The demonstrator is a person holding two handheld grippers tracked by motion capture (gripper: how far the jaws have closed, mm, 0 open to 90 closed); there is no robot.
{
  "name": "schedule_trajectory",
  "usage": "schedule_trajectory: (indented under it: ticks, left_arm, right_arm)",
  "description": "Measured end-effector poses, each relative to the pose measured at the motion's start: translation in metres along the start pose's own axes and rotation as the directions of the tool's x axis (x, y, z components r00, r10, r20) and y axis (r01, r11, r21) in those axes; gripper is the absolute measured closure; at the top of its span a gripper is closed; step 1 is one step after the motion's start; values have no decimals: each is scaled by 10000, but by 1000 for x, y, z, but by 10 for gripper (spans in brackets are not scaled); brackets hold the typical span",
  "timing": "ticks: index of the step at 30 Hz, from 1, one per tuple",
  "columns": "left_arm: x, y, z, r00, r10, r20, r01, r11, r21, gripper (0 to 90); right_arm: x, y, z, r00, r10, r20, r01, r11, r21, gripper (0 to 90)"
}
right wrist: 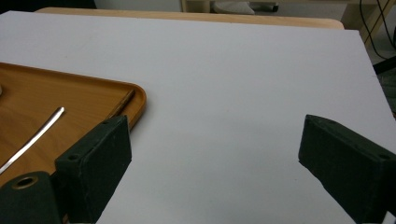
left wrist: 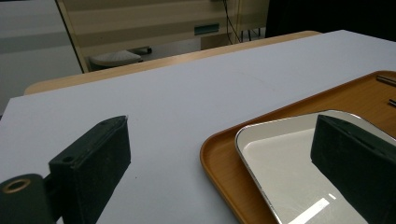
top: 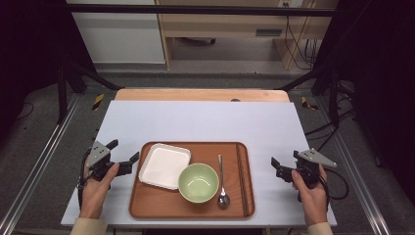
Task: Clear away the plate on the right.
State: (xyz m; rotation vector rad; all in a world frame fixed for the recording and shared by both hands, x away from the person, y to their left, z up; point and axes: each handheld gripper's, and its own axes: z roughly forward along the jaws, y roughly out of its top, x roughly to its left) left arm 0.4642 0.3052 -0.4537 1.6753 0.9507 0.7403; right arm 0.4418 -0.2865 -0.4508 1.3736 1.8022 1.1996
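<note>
A brown wooden tray (top: pixel 147 208) lies at the table's near middle. On it sit a white square plate (top: pixel 164 165), a green bowl (top: pixel 198 182), a metal spoon (top: pixel 221 183) and dark chopsticks (top: pixel 242 178). My left gripper (top: pixel 122 152) is held open just left of the tray, with nothing between its jaws. In the left gripper view the left gripper (left wrist: pixel 224 158) faces the tray (left wrist: pixel 219 158) corner and the plate (left wrist: pixel 299 172). My right gripper (top: pixel 285 163) stands open to the right of the tray. In the right gripper view the right gripper (right wrist: pixel 212 154) has bare table between its jaws, with the tray (right wrist: pixel 93 98) and spoon handle (right wrist: pixel 37 133) at left.
The table has a pale grey-blue top (top: pixel 205 120) with a wooden strip (top: pixel 200 94) along its far edge. Black frame posts (top: pixel 61 88) and metal rails (top: pixel 44 156) flank it. Cables (top: pixel 298 44) hang at the back right near wooden furniture.
</note>
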Motion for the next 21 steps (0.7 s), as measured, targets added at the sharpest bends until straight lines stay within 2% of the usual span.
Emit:
schedule_trajectory:
  ticks: [4, 9, 21]
  left_arm:
    - [3, -5, 0, 10000, -81, -16, 81, 10000, 26, 46]
    - [5, -8, -1, 9998, -184, -3, 184, 9998, -103, 46]
    - [10, -15, -8, 9987, -513, 61, 515, 9980, -370, 45]
  right_arm:
    - [-2, -2, 1, 10000, 5, 54, -4, 10000, -88, 102]
    - [-4, -6, 3, 9994, -239, 236, 244, 9995, -216, 96]
    - [-2, -10, 5, 9989, -396, 266, 404, 9988, -286, 81]
